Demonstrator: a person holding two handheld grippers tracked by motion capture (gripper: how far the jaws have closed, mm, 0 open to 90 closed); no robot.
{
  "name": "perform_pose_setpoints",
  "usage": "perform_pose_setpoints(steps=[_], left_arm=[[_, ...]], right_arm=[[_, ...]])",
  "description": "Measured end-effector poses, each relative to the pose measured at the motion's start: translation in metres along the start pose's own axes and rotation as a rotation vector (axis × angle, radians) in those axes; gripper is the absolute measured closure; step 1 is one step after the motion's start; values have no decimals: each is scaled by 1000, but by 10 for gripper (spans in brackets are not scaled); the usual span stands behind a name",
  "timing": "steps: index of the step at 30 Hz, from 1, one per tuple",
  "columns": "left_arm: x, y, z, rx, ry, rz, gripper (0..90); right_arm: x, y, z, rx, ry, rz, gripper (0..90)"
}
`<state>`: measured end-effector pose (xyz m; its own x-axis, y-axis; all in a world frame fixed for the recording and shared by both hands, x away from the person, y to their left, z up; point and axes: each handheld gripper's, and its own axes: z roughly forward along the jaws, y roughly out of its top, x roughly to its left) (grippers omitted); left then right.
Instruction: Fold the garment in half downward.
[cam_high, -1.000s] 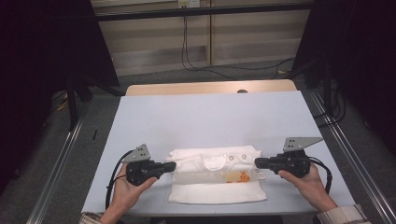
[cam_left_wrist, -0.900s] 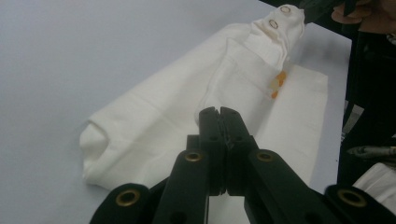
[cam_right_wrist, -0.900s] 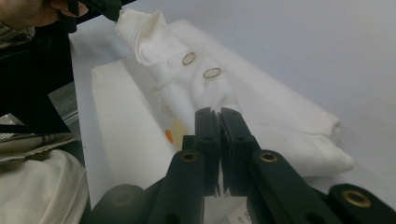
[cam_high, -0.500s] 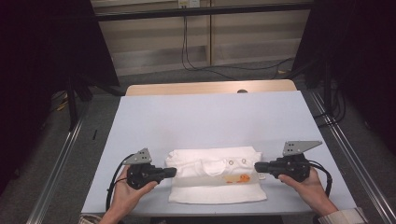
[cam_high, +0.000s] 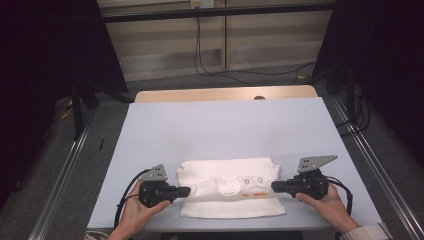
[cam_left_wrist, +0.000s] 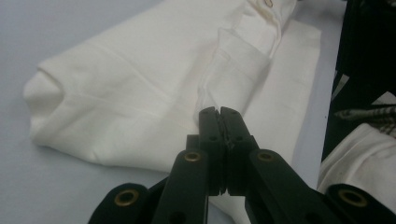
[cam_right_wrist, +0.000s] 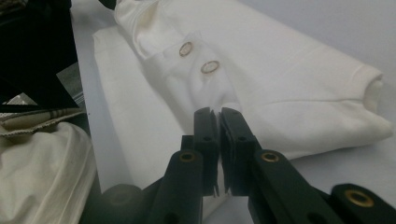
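A folded white garment (cam_high: 230, 187) (cam_left_wrist: 140, 93) (cam_right_wrist: 280, 84) lies flat near the front edge of the pale blue table (cam_high: 225, 130). It has two metal snaps (cam_right_wrist: 210, 66) and a small orange mark (cam_high: 257, 194). My left gripper (cam_high: 189, 190) (cam_left_wrist: 219, 112) lies level at the garment's left edge, pointing right. Its jaws are pressed together with no cloth showing between them. My right gripper (cam_high: 273, 186) (cam_right_wrist: 215, 112) faces it from the garment's right edge, jaws together apart from a hairline gap, tips just over the cloth. A hand holds each gripper.
A wooden table edge (cam_high: 225, 94) shows behind the blue top. Metal rails (cam_high: 65, 180) (cam_high: 372, 165) run along both sides over grey floor. Cables (cam_high: 210, 65) hang at the back wall. The person's pale clothing (cam_left_wrist: 364, 158) (cam_right_wrist: 42, 168) is close by the table's front.
Both grippers have slid slightly toward the front edge. The garment's middle fold, a little raised before, now lies flat.
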<state>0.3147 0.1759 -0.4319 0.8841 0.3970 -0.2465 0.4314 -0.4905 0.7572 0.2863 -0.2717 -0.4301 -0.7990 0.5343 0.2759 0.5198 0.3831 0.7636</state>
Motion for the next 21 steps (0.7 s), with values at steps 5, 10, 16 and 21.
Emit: perform_pose_setpoints(steps=[5, 10, 16, 21], left_arm=[[-2, -2, 2, 19, -6, -6, 886], [-2, -4, 0, 21, -8, -14, 886], [-4, -8, 2, 51, -19, -24, 884], [-6, -9, 3, 57, 7, 7, 859]], right_arm=[[4, -3, 3, 40, 0, -14, 868], [11, -6, 3, 61, 8, -25, 894], [11, -11, 5, 79, 13, -1, 883], [12, -13, 6, 86, 11, 9, 803]])
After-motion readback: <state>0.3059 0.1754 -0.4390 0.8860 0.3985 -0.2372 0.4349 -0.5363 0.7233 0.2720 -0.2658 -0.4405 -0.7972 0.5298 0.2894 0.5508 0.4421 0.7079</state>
